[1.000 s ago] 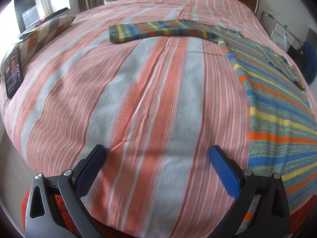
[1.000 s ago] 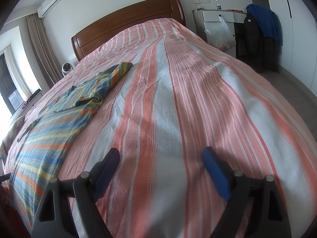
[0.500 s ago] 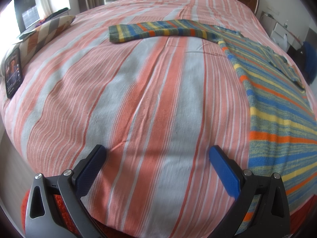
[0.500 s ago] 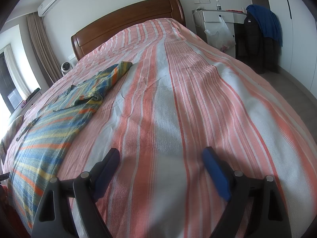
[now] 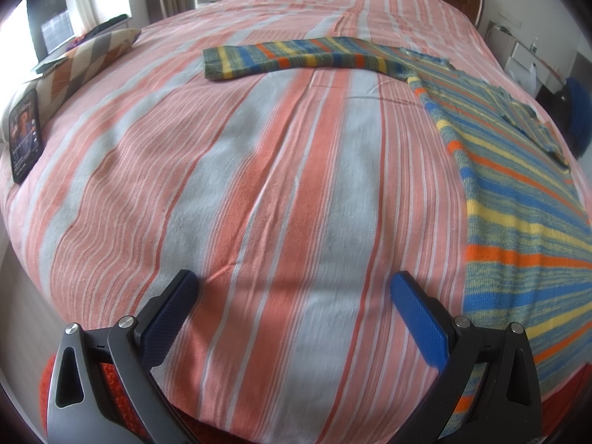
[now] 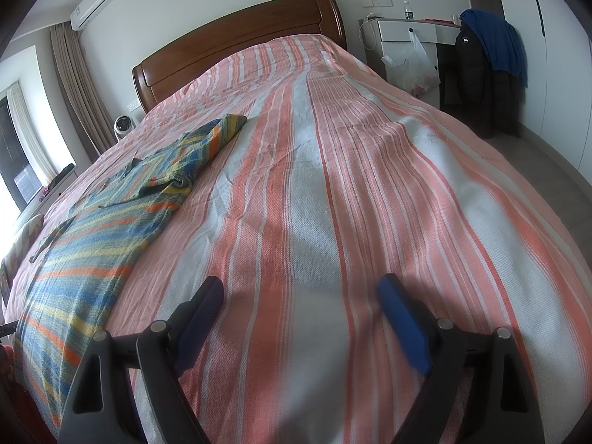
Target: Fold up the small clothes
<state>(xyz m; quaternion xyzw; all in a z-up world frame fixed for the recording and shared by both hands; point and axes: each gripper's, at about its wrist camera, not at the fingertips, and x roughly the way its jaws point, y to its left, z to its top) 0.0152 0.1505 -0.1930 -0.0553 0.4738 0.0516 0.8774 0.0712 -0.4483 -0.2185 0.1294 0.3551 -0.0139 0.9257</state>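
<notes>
Sweater (image 5: pixel 518 199), striped blue, yellow and orange, lies spread flat on the bedspread (image 5: pixel 281 192); this garment is the landmark for what follows. One sleeve (image 5: pixel 296 55) stretches straight out from the sweater's shoulder, toward the window side. Opposite sleeve (image 6: pixel 218 137) looks partly bunched against the body on the headboard side; exact lay unclear.

Left gripper (image 5: pixel 296 296): jaws apart, nothing between them, hovering over bare bedspread just beside the sweater's hem edge. Right gripper (image 6: pixel 299 303): jaws apart, empty, over bare bedspread on the sweater's other side, somewhat apart from it.

Progress, judged: no fold visible. Garment laid out only. Remaining: both sleeves in, body folded. Phone (image 5: pixel 24 135) rests well apart from the sweater, beyond the outstretched sleeve's cuff.
</notes>
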